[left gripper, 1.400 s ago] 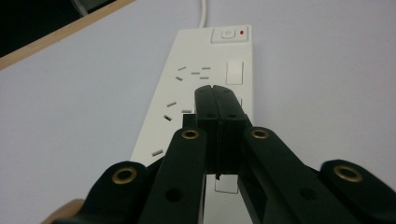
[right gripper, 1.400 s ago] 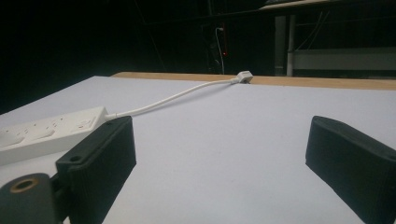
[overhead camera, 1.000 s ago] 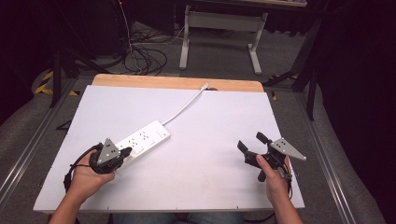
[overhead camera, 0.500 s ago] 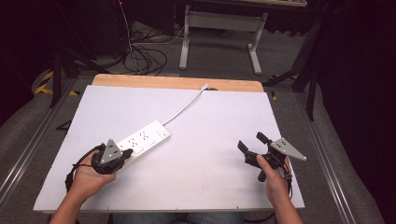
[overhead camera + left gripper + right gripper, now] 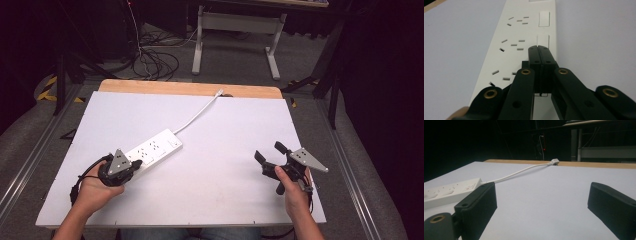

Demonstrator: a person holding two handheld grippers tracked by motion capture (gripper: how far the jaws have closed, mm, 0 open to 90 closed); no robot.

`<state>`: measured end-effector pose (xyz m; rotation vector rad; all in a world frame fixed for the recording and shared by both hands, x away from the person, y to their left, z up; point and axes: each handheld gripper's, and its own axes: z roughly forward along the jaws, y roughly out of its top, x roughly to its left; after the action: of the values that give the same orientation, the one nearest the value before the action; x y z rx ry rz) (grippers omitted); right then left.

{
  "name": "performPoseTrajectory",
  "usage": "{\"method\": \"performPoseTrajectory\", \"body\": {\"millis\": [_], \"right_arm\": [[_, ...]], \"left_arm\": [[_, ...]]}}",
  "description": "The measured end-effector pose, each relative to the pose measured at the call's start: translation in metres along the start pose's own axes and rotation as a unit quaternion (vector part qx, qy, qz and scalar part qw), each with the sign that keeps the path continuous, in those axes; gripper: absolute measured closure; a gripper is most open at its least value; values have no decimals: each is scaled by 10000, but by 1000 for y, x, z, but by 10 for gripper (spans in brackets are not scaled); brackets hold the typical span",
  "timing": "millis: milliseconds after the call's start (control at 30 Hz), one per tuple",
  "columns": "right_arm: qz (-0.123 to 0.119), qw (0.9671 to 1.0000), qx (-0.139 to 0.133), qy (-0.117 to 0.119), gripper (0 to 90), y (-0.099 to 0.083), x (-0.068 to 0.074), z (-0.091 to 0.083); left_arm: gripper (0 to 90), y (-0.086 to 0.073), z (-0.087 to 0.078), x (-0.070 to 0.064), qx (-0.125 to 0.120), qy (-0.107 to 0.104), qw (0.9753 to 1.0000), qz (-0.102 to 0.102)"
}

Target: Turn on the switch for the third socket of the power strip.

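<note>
A white power strip [image 5: 155, 147] lies slanted on the white table top [image 5: 225, 130], left of centre. Its white cable [image 5: 197, 112] runs to a plug [image 5: 219, 92] at the far wooden edge. My left gripper [image 5: 135, 164] is shut at the strip's near end. In the left gripper view the closed jaws [image 5: 539, 48] rest over the strip [image 5: 524, 30], tips at a rocker switch [image 5: 543, 40]. My right gripper [image 5: 270, 151] is held open above the table at the right with nothing in it. The right gripper view looks between its jaws [image 5: 544, 202] toward the strip [image 5: 449, 190] and cable [image 5: 516, 173].
A wooden strip [image 5: 190, 89] borders the table's far edge. Beyond it the floor holds tangled black cables [image 5: 150, 62] and a grey metal stand [image 5: 235, 30]. Metal rails [image 5: 25, 160] run along both sides of the table.
</note>
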<state>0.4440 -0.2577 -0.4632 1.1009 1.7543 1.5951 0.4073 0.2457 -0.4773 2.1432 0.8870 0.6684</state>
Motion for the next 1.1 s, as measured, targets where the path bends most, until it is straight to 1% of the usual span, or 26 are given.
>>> {"method": "performPoseTrajectory", "body": {"millis": [100, 167, 267, 333, 367, 500, 533, 600, 633, 700, 733, 767, 833, 933, 967, 1000, 1033, 1067, 1100], "right_arm": [[6, 10000, -2, -5, 90, 0, 0, 0], [4, 10000, -7, -6, 90, 0, 0, 0], [1, 10000, -3, -5, 90, 0, 0, -1], [9, 10000, -14, -8, 90, 0, 0, -1], [8, 10000, -13, -8, 90, 0, 0, -1], [10, 10000, -10, -9, 90, 0, -1, -2], [1, 10000, -14, -8, 90, 0, -1, -2], [-3, 10000, -17, -13, 90, 0, -1, -2], [-4, 10000, -19, -16, 90, 0, -1, -2], [-3, 10000, -18, -16, 90, 0, -1, -2], [-4, 10000, -17, -17, 90, 0, -1, -2], [-3, 10000, -14, -16, 90, 0, -1, -2], [11, 10000, -12, -16, 90, 0, -1, -1], [-2, 10000, -9, -11, 90, 0, 0, -1], [5, 10000, -15, -12, 90, 0, 0, -1], [8, 10000, -16, -12, 90, 0, -1, -1], [-2, 10000, -22, -9, 90, 0, -1, -1], [-1, 10000, -22, -10, 90, 0, -1, -1], [-3, 10000, -15, -10, 90, 0, -1, -1]], "left_arm": [[899, 0, 0, 0, 2, 7, 10000, 26], [899, 0, 2, -1, -15, -55, 10000, 26], [899, 2, 4, -4, 47, -26, 9999, 121], [899, 2, 4, -5, 63, -54, 9999, 133], [899, 2, 4, -4, 49, -36, 9999, 135], [899, 2, 5, -4, 45, -90, 9999, 41], [899, 2, 4, -3, 44, -61, 10000, 33], [899, 1, 2, 1, 41, -48, 10000, -36], [899, 1, 0, 2, 26, -47, 9999, -107], [899, -1, -1, 5, 60, 13, 9999, -118], [899, -2, -1, 5, 135, 74, 9999, -67], [899, -3, -1, 6, 164, 103, 9998, -72], [899, -3, -1, 7, 151, 37, 9998, -153], [899, -3, -1, 7, 144, 38, 9998, -123], [899, -2, -2, 6, 93, 12, 9999, -125], [899, -2, -2, 5, 25, -63, 9999, -129], [899, 0, -2, 4, 15, -59, 9999, -115], [899, 0, -1, 3, 68, -2, 10000, -68], [899, 0, -1, 2, 67, 11, 9999, -85]]}}
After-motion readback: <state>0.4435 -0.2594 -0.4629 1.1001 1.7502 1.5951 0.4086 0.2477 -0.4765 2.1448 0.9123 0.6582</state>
